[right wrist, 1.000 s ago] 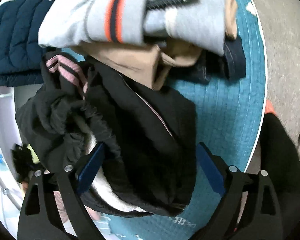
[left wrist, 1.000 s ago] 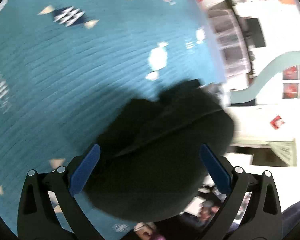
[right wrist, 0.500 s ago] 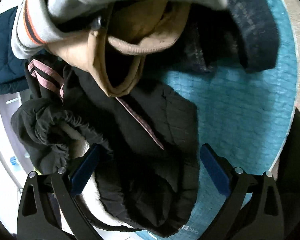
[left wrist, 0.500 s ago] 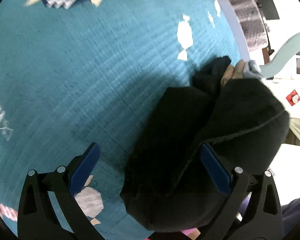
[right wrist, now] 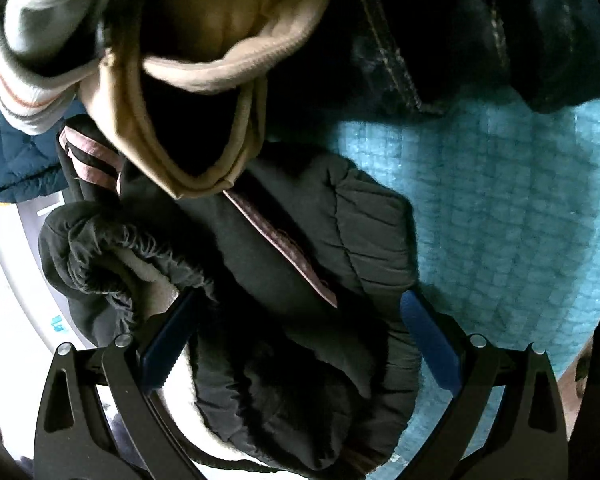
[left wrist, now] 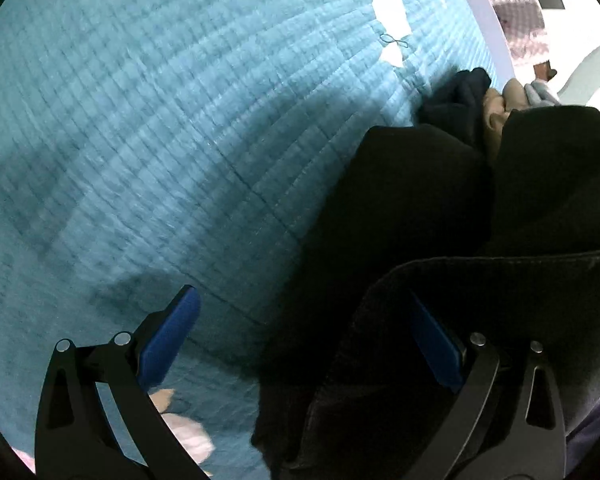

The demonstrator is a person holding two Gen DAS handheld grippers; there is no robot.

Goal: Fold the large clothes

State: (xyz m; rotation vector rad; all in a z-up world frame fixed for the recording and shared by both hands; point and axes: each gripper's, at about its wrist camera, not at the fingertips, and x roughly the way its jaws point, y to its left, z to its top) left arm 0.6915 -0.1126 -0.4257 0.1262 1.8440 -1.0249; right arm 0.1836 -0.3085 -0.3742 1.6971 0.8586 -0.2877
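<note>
Both views have closed in on the black jacket (right wrist: 300, 320) since a second ago, and it now fills far more of each frame, lying crumpled on the teal quilt (left wrist: 180, 140). Your right gripper (right wrist: 298, 336) is spread wide with the jacket's body between the blue pads – nothing pinched – while your left gripper (left wrist: 300, 340) is also wide open, jacket bunched at its right finger, bare quilt at the left one. Tan hoodie (right wrist: 204, 60) and grey striped top (right wrist: 32, 40) sit piled just beyond the jacket.
</note>
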